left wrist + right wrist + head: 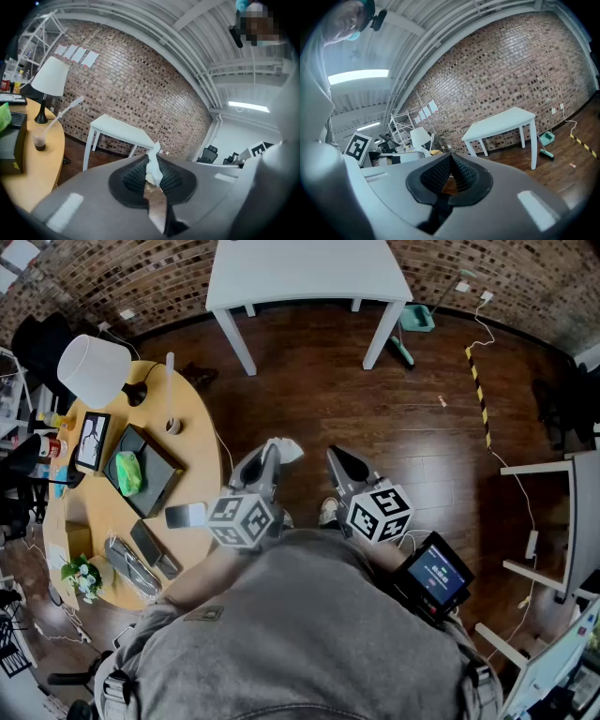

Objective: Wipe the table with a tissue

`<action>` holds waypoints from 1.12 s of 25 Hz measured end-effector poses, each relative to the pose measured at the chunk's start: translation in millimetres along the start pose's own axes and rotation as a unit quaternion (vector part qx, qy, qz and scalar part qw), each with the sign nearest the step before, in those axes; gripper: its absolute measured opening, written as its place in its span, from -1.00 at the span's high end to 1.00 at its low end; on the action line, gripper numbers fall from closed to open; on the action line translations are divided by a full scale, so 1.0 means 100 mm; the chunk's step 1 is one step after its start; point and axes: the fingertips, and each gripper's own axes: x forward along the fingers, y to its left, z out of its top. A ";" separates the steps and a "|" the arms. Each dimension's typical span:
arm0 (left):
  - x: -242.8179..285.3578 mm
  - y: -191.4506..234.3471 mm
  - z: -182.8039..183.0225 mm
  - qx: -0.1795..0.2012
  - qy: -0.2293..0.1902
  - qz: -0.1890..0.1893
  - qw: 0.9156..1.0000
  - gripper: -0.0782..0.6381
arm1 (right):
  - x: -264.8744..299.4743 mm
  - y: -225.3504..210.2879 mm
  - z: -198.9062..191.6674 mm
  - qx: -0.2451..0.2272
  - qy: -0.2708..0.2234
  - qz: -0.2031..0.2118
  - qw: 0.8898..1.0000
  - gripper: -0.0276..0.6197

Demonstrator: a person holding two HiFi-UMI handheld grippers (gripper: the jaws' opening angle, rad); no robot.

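Tissue [153,165]: one, white, crumpled. It is being pinched between the ribbed pads of the left gripper [152,161], whose jaws are closing tight on it. Only a twisted tuft is sticking out past the tips; the rest is buried between the pads and cannot be made out. In the head view the tissue [287,448] is hanging over the dark wood floor [394,427], near the round table [212,451] but not touching it, and well apart from the white table [300,273].

Right gripper [450,161]: jaws are meeting at the tips and gripping nothing.

Both hands are hiding under the person's grey top [300,634]; only the two grippers' noses and marker cubes are showing.

Containers on the round table:
- one dark tray [155,479], holding one green lump [128,472] whose kind cannot be told
- one cup [40,140], holding a dark drink and one straw

Also on it are one white-shaded lamp [94,369], one framed picture [92,442] and one small plant [82,576]. Items along its far left edge are running out of frame and are too small to name.

Tables: two in all.
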 end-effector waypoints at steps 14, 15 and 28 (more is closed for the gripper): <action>0.53 -0.43 0.01 0.011 -0.003 0.006 1.000 0.70 | -0.13 -0.58 0.33 -0.012 -0.007 0.009 1.000 0.88; 0.57 -0.46 0.01 0.011 -0.003 0.006 1.000 0.70 | -0.14 -0.62 0.35 -0.013 -0.007 0.009 1.000 0.88; 1.30 -0.34 0.14 0.008 0.009 -0.003 1.000 0.70 | 0.23 -1.16 0.56 0.001 -0.006 -0.011 1.000 0.88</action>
